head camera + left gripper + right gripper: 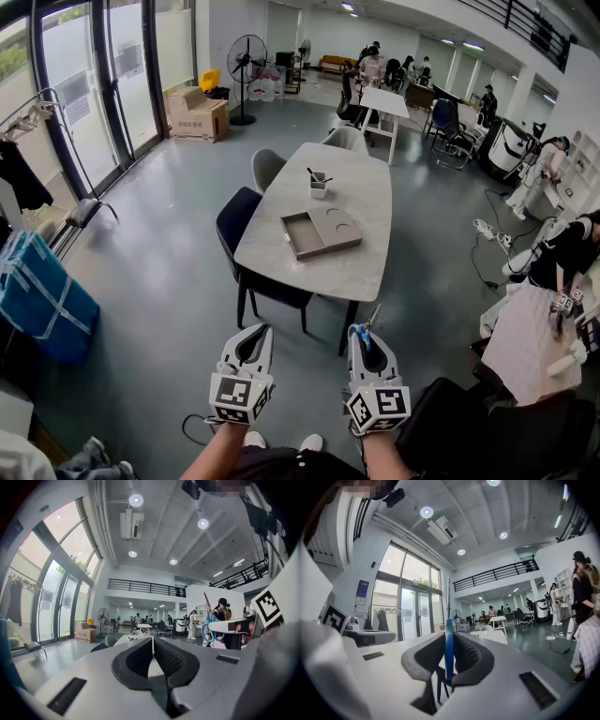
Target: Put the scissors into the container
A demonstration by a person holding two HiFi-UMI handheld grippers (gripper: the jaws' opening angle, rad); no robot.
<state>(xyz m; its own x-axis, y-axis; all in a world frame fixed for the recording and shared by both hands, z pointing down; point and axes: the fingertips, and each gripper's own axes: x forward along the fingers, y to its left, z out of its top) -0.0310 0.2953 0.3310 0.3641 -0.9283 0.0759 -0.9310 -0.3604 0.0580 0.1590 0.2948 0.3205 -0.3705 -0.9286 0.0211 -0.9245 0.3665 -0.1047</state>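
Observation:
My right gripper (pixel 364 334) is shut on a pair of blue-handled scissors (pixel 372 319); the metal blades stick out past the jaws toward the table. In the right gripper view the blue handle (pixel 449 649) stands pinched between the two dark pads (pixel 466 656). The left gripper (pixel 255 332) hangs beside it, shut and empty, and in its own view the pads (pixel 140 654) nearly meet with the scissors (pixel 206 626) off to the right. A small white container (pixel 319 185) with dark items in it stands on the far half of the grey table (pixel 366 267), well ahead of both grippers.
A shallow brown open box with its lid (pixel 320 233) lies mid-table. Dark and grey chairs (pixel 239 222) line the table's left side. A blue bag (pixel 39 295) sits at the left, a covered table (pixel 525 342) at the right, with people working beyond.

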